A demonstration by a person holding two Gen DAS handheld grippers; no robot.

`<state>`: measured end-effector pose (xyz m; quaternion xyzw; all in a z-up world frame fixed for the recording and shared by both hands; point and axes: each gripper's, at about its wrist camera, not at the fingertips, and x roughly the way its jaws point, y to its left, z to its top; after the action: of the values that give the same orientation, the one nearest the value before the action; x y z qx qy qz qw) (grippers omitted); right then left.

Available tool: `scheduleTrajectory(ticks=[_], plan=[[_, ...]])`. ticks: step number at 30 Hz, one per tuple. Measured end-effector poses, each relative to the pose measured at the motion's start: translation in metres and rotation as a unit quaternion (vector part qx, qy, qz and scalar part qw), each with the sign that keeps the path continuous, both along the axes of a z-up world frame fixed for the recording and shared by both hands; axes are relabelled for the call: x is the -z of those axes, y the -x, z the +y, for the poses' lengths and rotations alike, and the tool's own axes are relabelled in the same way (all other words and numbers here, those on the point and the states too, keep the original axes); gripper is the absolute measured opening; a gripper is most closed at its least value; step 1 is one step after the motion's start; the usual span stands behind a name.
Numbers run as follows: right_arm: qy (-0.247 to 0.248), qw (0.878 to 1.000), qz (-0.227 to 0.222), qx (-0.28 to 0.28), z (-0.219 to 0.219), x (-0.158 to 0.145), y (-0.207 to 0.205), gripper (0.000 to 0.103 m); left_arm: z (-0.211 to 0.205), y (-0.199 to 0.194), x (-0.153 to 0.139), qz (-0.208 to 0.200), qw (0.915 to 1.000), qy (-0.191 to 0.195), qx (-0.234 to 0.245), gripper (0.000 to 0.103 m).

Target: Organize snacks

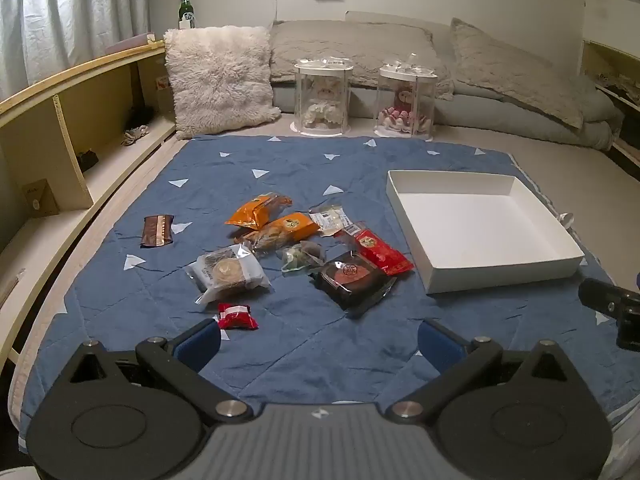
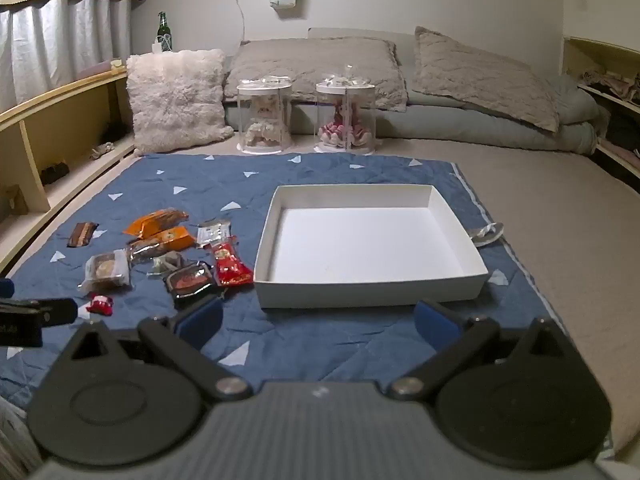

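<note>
Several wrapped snacks lie in a loose cluster on a blue quilted mat (image 1: 320,344): an orange packet (image 1: 258,211), a pastry in clear wrap (image 1: 229,276), a dark boxed cake (image 1: 352,278), a red packet (image 1: 384,256), a small red candy (image 1: 236,316) and a brown bar (image 1: 157,231) off to the left. An empty white box (image 1: 480,232) (image 2: 368,244) sits right of them. My left gripper (image 1: 320,344) hovers open near the mat's front, short of the snacks. My right gripper (image 2: 318,322) stands open before the box's near wall. Neither holds anything.
Two clear cases with dolls (image 1: 323,98) (image 1: 405,100) stand behind the mat. A fluffy pillow (image 1: 220,80), grey cushions and folded bedding (image 2: 480,92) line the back. A wooden shelf (image 1: 60,128) runs along the left, with a green bottle (image 1: 186,10) on it.
</note>
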<state>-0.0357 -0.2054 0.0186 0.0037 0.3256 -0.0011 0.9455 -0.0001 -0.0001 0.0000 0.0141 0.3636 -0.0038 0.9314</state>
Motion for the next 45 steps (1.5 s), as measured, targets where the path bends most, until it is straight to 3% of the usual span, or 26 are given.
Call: scheduleTrajectory(ticks=[45], plan=[[0.003,1.0,-0.006,-0.002,0.0005,-0.0007,0.0009,0.103,0.0003,0.0009,-0.0052,-0.008,0.9999,0.006,-0.001,0.103]])
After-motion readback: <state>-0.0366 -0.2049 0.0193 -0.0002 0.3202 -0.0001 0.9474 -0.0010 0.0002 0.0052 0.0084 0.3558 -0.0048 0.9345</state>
